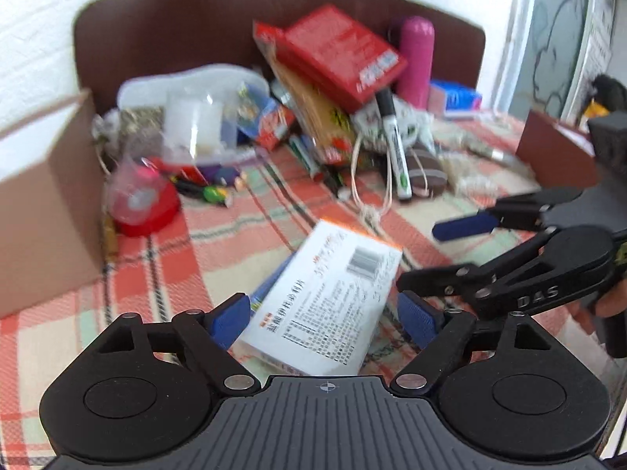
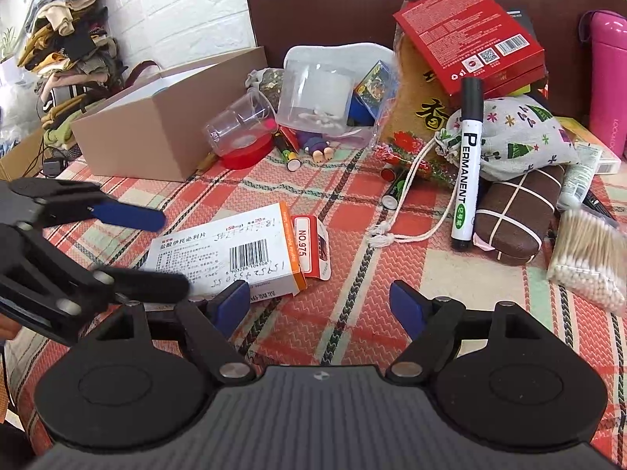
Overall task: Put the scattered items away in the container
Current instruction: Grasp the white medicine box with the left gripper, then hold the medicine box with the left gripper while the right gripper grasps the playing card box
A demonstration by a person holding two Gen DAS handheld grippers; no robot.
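Where spread wide on the left gripper (image 1: 325,313), blue pads (image 1: 231,315) flank a white rectangular medicine carton with orange edges and a barcode (image 1: 333,293); cannot tell whether either pad touches it. From the right wrist view, shows that same left gripper (image 2: 172,250) reaching in from the left, with the carton (image 2: 231,250) lying flat on the red, green and cream plaid cloth (image 2: 352,313) between its fingers. Holds nothing in the right gripper (image 2: 319,305), jaws wide apart over bare cloth just beside the carton's near corner; appears in the left wrist view too (image 1: 443,252), to the carton's right. Touching the carton's orange end, a small red-and-white card marked NO.975 (image 2: 313,250). Farther back and to the left, the open brown cardboard box (image 2: 156,133), well apart from the carton, with a clear plastic cup (image 2: 239,125) tipped on a red tape roll (image 2: 247,154) against its corner. Farther right, a white-and-black permanent marker (image 2: 466,164) leaning on a printed drawstring pouch (image 2: 521,137), under a flat red box (image 2: 470,35). Beyond those, a pink bottle (image 2: 607,82) upright and a clear pack of cotton swabs (image 2: 588,258) at the right edge.
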